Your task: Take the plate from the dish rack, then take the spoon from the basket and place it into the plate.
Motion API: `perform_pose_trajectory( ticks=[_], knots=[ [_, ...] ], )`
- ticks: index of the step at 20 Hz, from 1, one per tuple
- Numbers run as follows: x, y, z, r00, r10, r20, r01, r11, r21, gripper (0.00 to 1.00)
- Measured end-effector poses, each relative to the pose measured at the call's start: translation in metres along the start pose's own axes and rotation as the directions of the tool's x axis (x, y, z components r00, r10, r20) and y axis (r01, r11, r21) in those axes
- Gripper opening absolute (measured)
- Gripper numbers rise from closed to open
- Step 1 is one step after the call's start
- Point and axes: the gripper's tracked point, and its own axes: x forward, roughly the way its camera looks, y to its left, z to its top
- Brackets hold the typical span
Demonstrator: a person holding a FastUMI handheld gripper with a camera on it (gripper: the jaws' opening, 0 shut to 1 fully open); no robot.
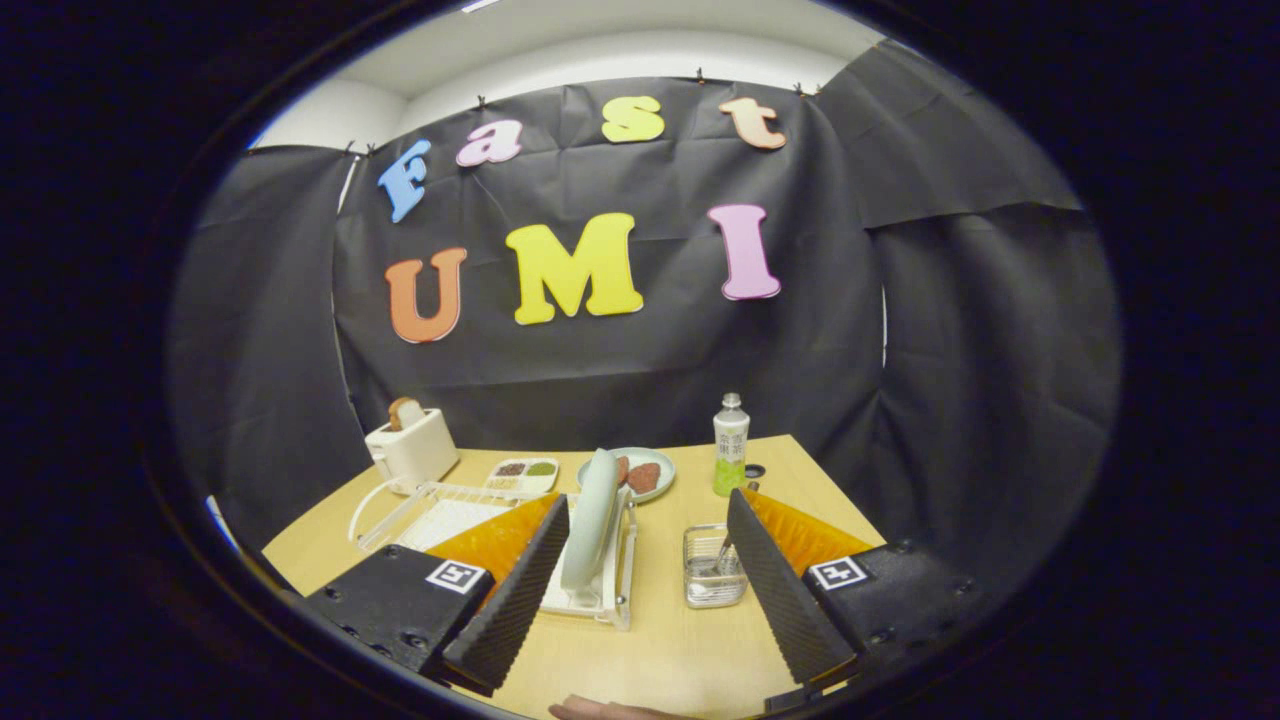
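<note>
With its fingers spread wide and empty, the tool point(640, 590) should ease forward and close squarely on the rim of the plate point(590, 520) standing upright in the dish rack point(610, 590) just ahead, between its fingers.

The gripper point(645, 590) is showing two black fingers point(510, 600) with ribbed, ridged inner pads, each backed by a glossy orange wedge. Black housings sitting behind them are carrying small screws and one square black-and-white marker apiece (printed on white tags), and the fingers are standing wide apart.
</note>
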Motion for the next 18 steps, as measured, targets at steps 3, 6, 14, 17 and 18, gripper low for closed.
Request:
perform_pose_trajectory(
  ticks=[3,6,14,17,18],
  knots=[
    [0.036,0.022,0.003,0.995,-0.015,-0.094,0.01,0.998,-0.057,1.0],
    [0.073,0.037,0.002,0.975,-0.075,-0.207,0.056,0.994,-0.097,1.0],
    [0.135,0.04,-0.007,0.834,-0.261,-0.486,0.182,0.962,-0.204,0.9],
    [0.149,0.033,-0.01,0.773,-0.38,-0.507,0.261,0.92,-0.292,0.81],
    [0.15,0.035,-0.016,0.749,-0.4,-0.528,0.266,0.912,-0.313,0.77]
  ],
)
